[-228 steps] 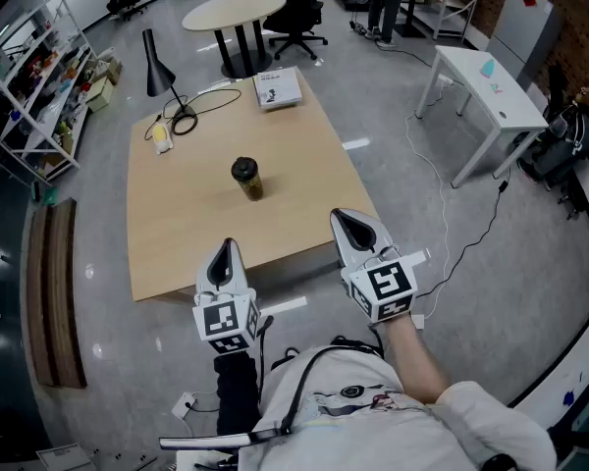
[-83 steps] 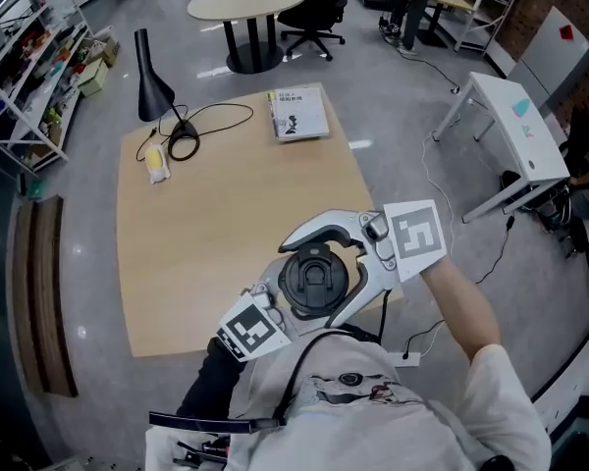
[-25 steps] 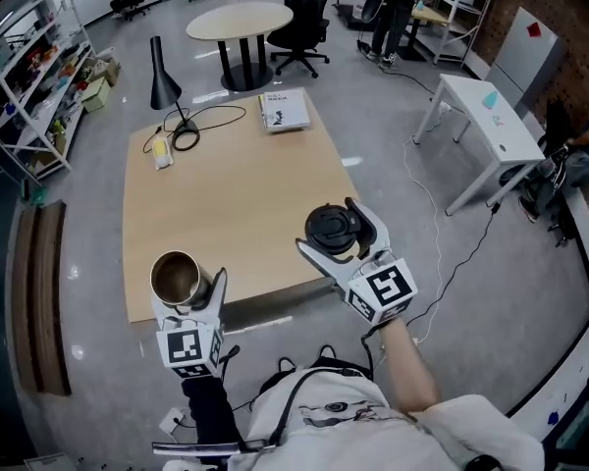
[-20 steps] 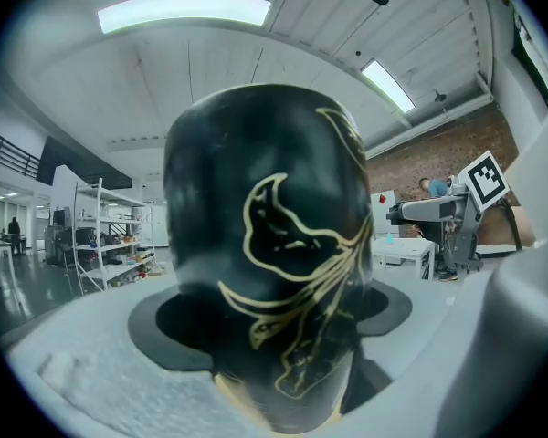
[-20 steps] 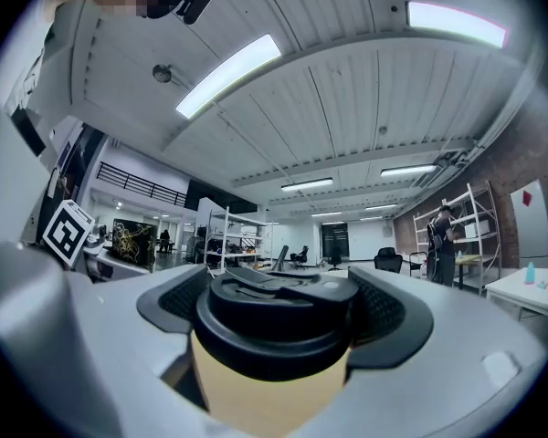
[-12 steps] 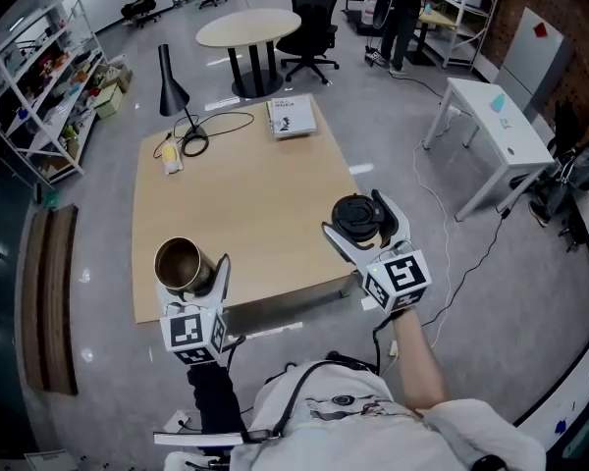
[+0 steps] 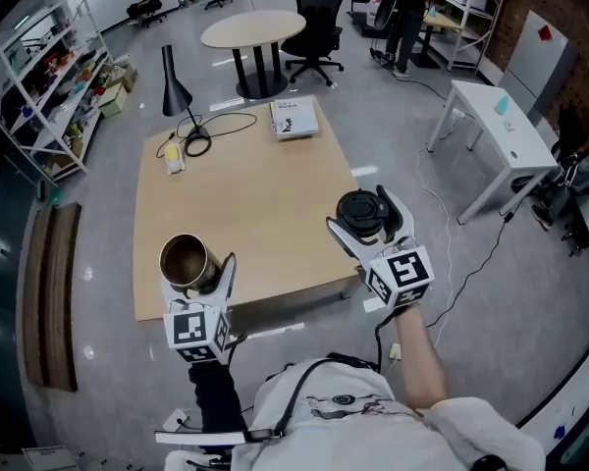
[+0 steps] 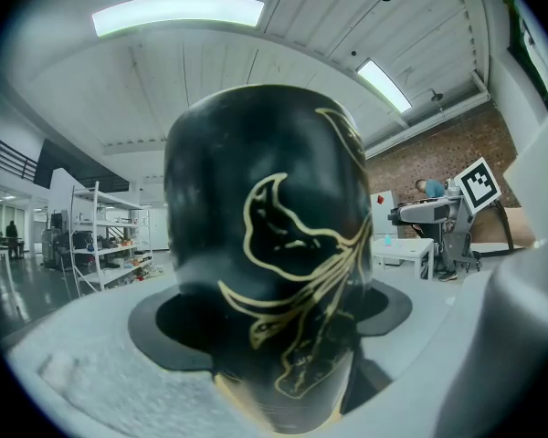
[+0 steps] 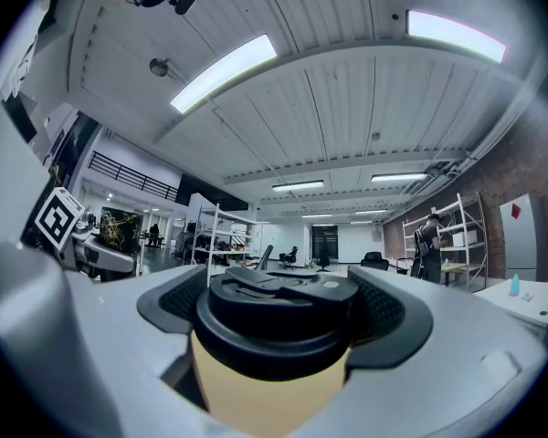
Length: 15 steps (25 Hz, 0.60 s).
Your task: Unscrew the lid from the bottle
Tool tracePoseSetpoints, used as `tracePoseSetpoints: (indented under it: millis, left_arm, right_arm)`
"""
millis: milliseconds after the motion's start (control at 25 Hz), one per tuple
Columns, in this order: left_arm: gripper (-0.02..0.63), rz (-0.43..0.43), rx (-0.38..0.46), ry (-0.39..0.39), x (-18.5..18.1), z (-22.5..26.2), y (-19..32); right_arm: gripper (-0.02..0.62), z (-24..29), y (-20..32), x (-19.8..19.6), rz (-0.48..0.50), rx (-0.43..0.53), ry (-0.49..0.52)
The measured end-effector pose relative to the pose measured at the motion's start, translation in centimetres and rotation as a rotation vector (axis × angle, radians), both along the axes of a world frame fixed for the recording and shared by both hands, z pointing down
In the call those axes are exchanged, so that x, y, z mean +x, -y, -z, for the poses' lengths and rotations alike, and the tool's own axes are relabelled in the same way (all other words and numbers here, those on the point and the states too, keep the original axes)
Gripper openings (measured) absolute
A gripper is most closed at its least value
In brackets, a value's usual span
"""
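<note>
My left gripper (image 7: 192, 281) is shut on a dark bottle (image 7: 185, 261) with no lid, its open mouth facing up, near the table's front left edge. In the left gripper view the bottle (image 8: 265, 235) is black with a gold line pattern and fills the space between the jaws of the left gripper (image 8: 269, 345). My right gripper (image 7: 365, 218) is shut on the black lid (image 7: 361, 210), held off the table's right front corner, well apart from the bottle. The right gripper view shows the lid (image 9: 279, 313), black above a tan part, clamped in the right gripper (image 9: 279, 331).
The wooden table (image 7: 245, 194) carries a black desk lamp (image 7: 174, 77) with a cable, a small yellow thing (image 7: 174, 157) and a book (image 7: 294, 118) at its far end. Beyond stand a round table (image 7: 253, 29), an office chair (image 7: 320, 27), shelves (image 7: 39, 77) at left and a white table (image 7: 501, 116) at right.
The capped bottle first stood on the table, then both grippers closed round it. Lid and bottle are now apart. Over the last second the right gripper with the lid drifted slightly right.
</note>
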State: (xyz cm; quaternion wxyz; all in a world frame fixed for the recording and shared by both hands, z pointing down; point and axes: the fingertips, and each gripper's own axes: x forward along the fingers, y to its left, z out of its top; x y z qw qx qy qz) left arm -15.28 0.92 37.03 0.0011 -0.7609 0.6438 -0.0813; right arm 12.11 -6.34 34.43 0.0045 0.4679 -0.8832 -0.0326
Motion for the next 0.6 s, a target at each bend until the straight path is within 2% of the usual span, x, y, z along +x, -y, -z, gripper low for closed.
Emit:
tracePoseSetpoints:
  millis: [600]
  left_arm:
    - [0.423, -0.029, -0.059, -0.01, 3.0, -1.9, -0.7]
  right_arm:
    - [0.483, -0.6, -1.6, 1.7, 0.02, -0.02, -0.007]
